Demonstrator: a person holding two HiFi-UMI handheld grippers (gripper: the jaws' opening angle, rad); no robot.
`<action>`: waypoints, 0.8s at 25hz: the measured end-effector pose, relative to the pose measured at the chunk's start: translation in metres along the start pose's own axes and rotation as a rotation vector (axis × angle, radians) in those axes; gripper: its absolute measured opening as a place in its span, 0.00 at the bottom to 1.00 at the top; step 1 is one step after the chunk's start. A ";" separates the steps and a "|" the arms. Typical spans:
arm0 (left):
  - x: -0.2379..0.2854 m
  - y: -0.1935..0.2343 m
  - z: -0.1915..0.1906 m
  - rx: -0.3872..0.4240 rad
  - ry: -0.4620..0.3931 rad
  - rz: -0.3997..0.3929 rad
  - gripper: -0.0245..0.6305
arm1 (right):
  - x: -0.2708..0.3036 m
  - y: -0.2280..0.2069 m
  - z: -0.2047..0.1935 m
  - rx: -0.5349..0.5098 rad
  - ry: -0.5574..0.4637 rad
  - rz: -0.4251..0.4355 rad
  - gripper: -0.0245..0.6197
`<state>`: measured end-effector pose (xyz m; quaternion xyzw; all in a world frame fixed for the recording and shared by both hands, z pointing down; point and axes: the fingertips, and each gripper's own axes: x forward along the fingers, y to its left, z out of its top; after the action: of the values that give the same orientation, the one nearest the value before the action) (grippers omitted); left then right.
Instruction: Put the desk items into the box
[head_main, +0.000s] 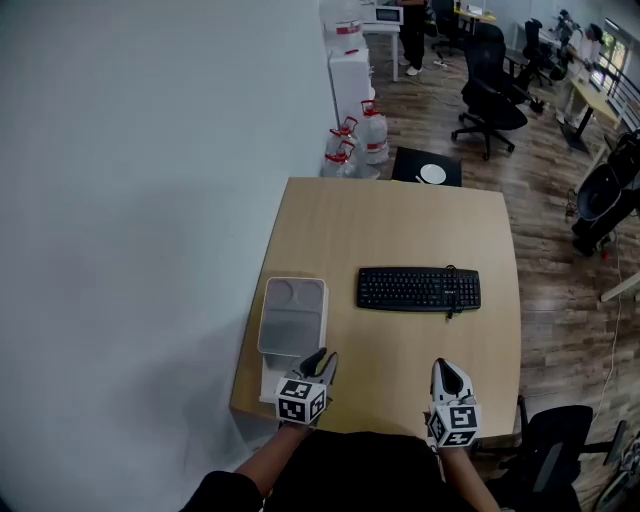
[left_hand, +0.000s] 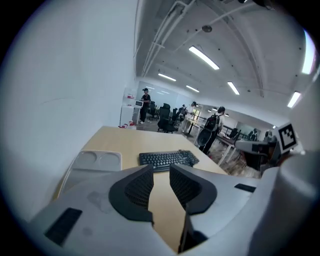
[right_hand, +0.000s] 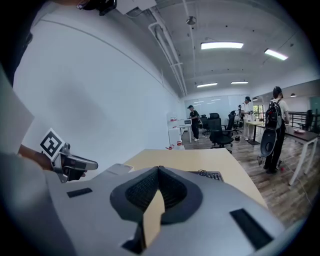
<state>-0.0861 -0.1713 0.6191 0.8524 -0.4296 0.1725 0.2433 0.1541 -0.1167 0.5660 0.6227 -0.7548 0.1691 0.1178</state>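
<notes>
A black keyboard (head_main: 419, 289) is laid flat ahead of the right gripper (head_main: 447, 368); a grey box (head_main: 293, 318) is set just beyond the left gripper (head_main: 322, 362).

Near end of box (head_main: 292, 318) hidden behind left gripper (head_main: 325, 360), keyboard (right_hand: 210, 175) mostly masked by right gripper (right_hand: 159, 169), black chair (head_main: 562, 440) cut off at lower edge

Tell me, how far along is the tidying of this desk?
Nothing looks done yet: the keyboard lies on the desk, outside the grey box, which looks empty. Nothing is in hand either: the left claw is open and empty, the right claw shut on nothing, both near the desk's front edge. Left to do: getting the keyboard into the box.
</notes>
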 end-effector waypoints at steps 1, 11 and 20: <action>0.002 -0.009 0.011 -0.013 -0.027 -0.013 0.16 | 0.000 -0.005 -0.001 0.001 0.013 -0.003 0.13; 0.026 -0.082 0.090 0.028 -0.218 -0.142 0.16 | -0.012 -0.029 0.024 0.046 0.044 -0.038 0.13; 0.009 -0.112 0.119 0.096 -0.256 -0.265 0.07 | -0.020 -0.005 0.079 -0.028 -0.080 -0.059 0.13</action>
<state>0.0209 -0.1863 0.4962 0.9271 -0.3321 0.0494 0.1666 0.1655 -0.1311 0.4863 0.6493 -0.7425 0.1300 0.1013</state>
